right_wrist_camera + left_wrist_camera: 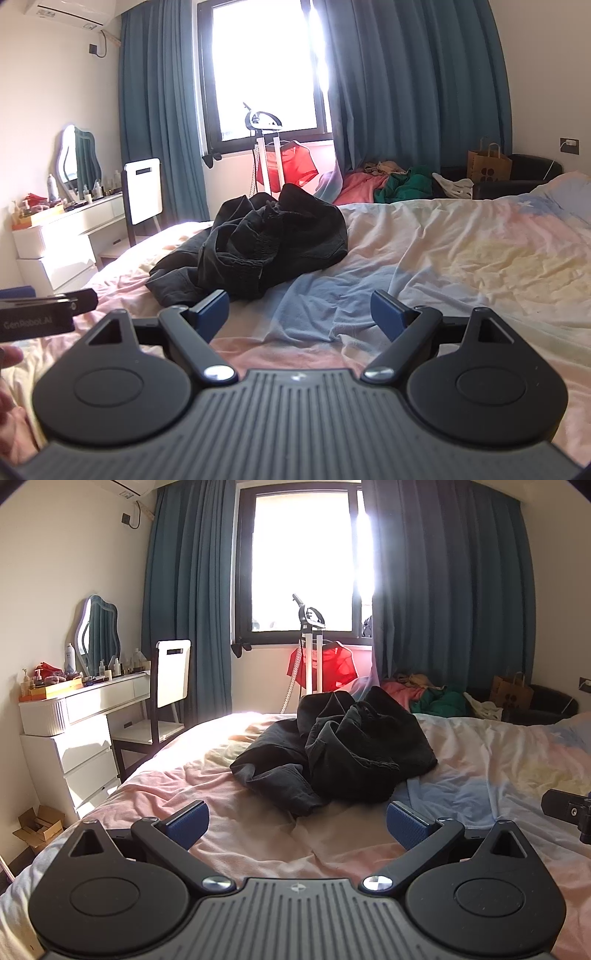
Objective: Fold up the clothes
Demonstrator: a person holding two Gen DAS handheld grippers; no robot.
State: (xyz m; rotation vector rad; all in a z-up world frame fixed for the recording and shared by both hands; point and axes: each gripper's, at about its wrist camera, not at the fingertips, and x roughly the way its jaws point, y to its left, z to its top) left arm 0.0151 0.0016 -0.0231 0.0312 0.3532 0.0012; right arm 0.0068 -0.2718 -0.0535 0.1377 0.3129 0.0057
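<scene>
A crumpled black garment (340, 749) lies in a heap on the bed with the pastel sheet (498, 760); it also shows in the right wrist view (266, 240). My left gripper (297, 821) is open and empty, low over the sheet, a short way in front of the heap. My right gripper (299, 314) is open and empty, over the sheet to the right of the heap and short of it. The left gripper's body shows at the left edge of the right wrist view (40, 314), the right one's at the right edge of the left wrist view (569, 812).
A white dressing table (77, 716) with a mirror and bottles and a white chair (166, 686) stand left of the bed. A garment steamer with a red garment (325, 664) stands by the window. More clothes (388, 181) and a paper bag (487, 162) lie beyond the bed.
</scene>
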